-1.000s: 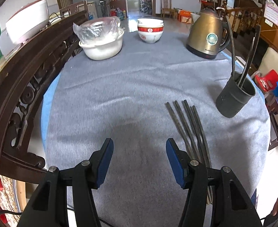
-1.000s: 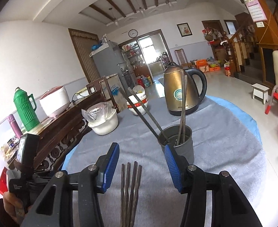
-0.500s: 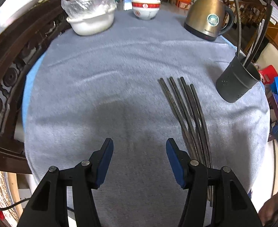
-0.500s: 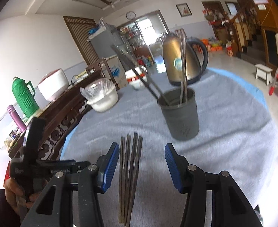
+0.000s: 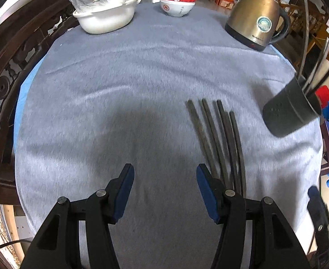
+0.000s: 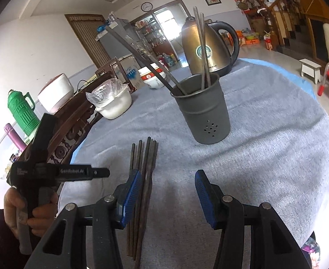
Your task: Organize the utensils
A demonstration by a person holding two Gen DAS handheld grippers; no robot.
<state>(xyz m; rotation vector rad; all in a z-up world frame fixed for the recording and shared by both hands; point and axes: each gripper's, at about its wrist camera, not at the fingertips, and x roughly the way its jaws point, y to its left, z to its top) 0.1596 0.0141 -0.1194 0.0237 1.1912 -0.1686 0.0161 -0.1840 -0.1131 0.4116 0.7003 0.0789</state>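
Several dark chopsticks (image 5: 218,139) lie side by side on the grey cloth, seen too in the right wrist view (image 6: 145,170). A dark grey holder cup (image 6: 203,112) stands beyond them with several chopsticks upright in it; in the left wrist view the holder cup (image 5: 290,109) is at the far right. My left gripper (image 5: 164,186) is open above bare cloth, just left of the chopsticks' near ends. My right gripper (image 6: 167,192) is open above the cloth, its left pad (image 6: 132,190) over the chopsticks. Nothing sits between either pair of pads.
A gold kettle (image 5: 257,15), stacked red-and-white bowls (image 5: 178,2) and a white basin (image 5: 106,18) with a plastic bag stand at the table's far side. A carved dark wood chair back (image 5: 5,71) borders the left. A hand holds the left gripper's body (image 6: 39,179).
Both grippers have sunk toward the table and tipped downward. The chopsticks and holder now sit larger and higher in both views. Neither pair of jaws changed its width.
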